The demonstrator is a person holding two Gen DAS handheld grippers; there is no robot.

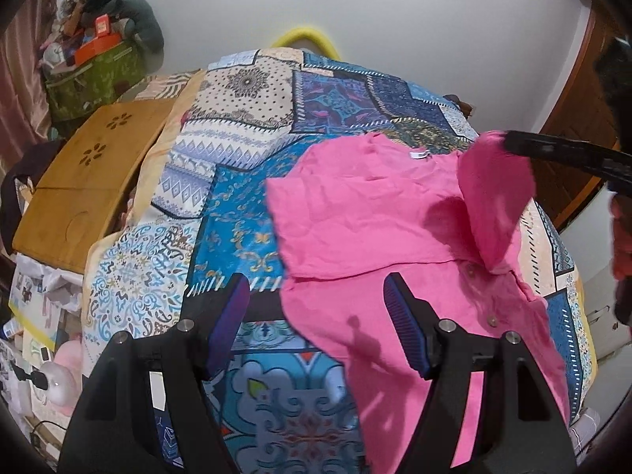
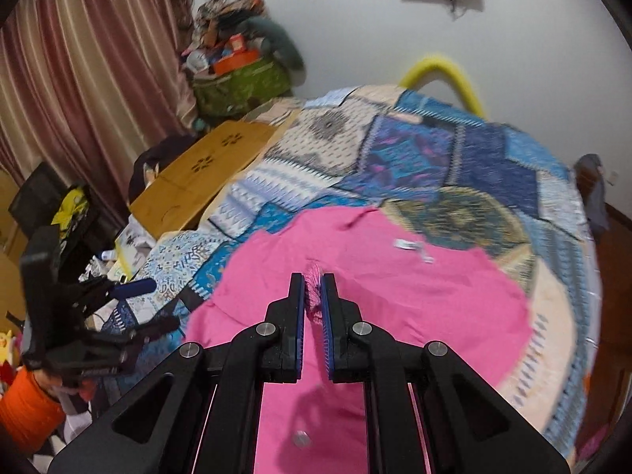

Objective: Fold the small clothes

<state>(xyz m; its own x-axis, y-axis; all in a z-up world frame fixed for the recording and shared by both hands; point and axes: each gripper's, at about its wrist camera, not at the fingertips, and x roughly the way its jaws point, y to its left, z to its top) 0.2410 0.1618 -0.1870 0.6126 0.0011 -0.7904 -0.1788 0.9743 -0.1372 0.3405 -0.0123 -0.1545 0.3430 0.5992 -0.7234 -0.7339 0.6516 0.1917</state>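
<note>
A small pink shirt (image 1: 367, 217) lies on a patterned blue patchwork bedspread (image 1: 237, 181). My left gripper (image 1: 316, 288) is open and empty, hovering over the shirt's near left edge. My right gripper (image 2: 313, 280) is shut on a pinched fold of the pink shirt (image 2: 395, 296) and holds it up off the bed. In the left wrist view the right gripper (image 1: 509, 144) shows at the right, lifting the shirt's right side. In the right wrist view the left gripper (image 2: 150, 304) shows open at the far left.
A wooden lap table (image 1: 87, 173) lies at the bed's left edge. A green basket (image 1: 91, 79) piled with things stands in the back left corner. Pink curtains (image 2: 79, 79) hang at left. A yellow tube (image 2: 446, 75) arches behind the bed. Clutter (image 1: 35, 339) covers the floor at left.
</note>
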